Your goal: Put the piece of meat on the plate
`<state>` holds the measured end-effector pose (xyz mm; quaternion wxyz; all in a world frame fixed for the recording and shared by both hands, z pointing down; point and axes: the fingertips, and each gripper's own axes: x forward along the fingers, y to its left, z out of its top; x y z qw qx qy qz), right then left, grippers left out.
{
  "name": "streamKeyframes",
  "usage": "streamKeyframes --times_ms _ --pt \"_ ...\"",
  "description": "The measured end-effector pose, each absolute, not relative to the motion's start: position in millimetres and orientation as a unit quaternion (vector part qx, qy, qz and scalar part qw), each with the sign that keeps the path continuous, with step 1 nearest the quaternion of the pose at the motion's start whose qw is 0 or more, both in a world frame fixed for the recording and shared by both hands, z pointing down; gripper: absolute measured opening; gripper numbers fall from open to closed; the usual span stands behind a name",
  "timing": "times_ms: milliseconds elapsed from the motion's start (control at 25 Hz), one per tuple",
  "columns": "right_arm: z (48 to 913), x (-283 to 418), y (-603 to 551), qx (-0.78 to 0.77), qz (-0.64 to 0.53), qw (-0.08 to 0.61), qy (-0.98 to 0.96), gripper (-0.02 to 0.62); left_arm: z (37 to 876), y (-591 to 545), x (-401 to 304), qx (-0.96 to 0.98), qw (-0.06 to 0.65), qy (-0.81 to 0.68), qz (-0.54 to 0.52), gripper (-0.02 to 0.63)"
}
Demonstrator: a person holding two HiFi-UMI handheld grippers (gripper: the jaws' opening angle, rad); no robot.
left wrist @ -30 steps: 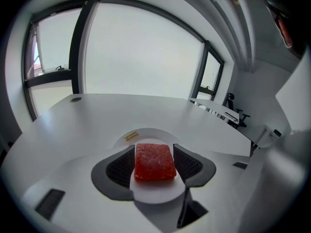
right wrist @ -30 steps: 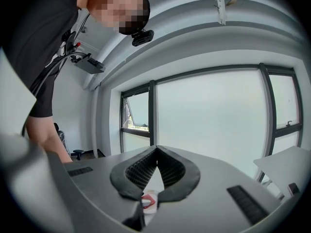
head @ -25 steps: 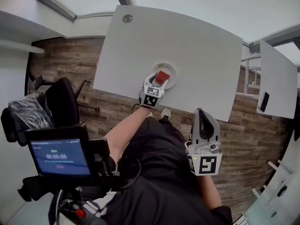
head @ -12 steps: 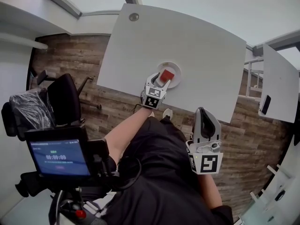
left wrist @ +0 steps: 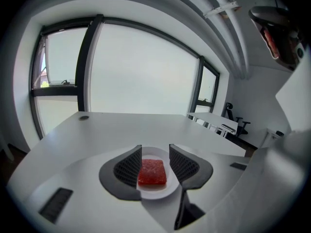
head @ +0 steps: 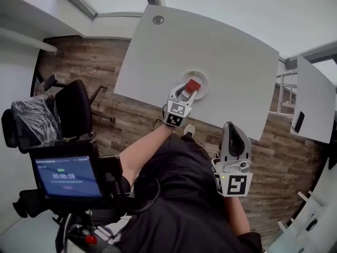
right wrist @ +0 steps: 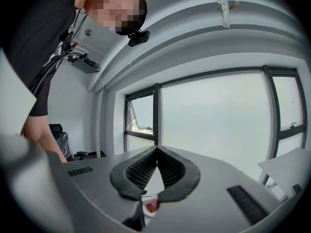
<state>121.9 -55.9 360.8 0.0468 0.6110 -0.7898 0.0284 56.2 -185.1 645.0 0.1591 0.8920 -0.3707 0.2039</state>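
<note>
The meat (head: 193, 85), a flat red square, lies in the middle of the plate (head: 204, 78), a small white round one on the table (head: 226, 46) near the edge closest to the person.

The left gripper (head: 188, 93) is held out over that edge and points at the plate, tilted downward. In the left gripper view its fingers (left wrist: 129, 169) stand apart and are closing. The meat (left wrist: 152, 172) shows in the gap between them, but it rests flat on the plate (left wrist: 156, 192) and neither pad touches it.

The right gripper (head: 232, 126) is well apart from the plate, held off the table in front of the person's body. In the right gripper view its fingers (right wrist: 141, 171) are closed, tips meeting, with nothing gripped. Below them a bit of the plate and the red meat shows far off.

A dark chair (head: 71, 109) and a lit screen (head: 66, 177) are at the person's left.
</note>
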Motion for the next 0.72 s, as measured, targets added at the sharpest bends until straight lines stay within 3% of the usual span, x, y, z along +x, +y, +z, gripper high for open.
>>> streamKeyframes --times_ms 160,360,720 --pt "363 124 -63 0.609 0.029 0.039 -0.792 0.006 631 -185 58 0.894 0.158 -0.375 0.186 0.168" --pt "371 124 -72 0.606 0.034 0.027 -0.794 0.006 619 -179 50 0.897 0.139 -0.375 0.185 0.08" --pt "355 98 -67 0.594 0.028 0.009 -0.804 0.006 572 -160 25 0.901 0.143 -0.38 0.156 0.019"
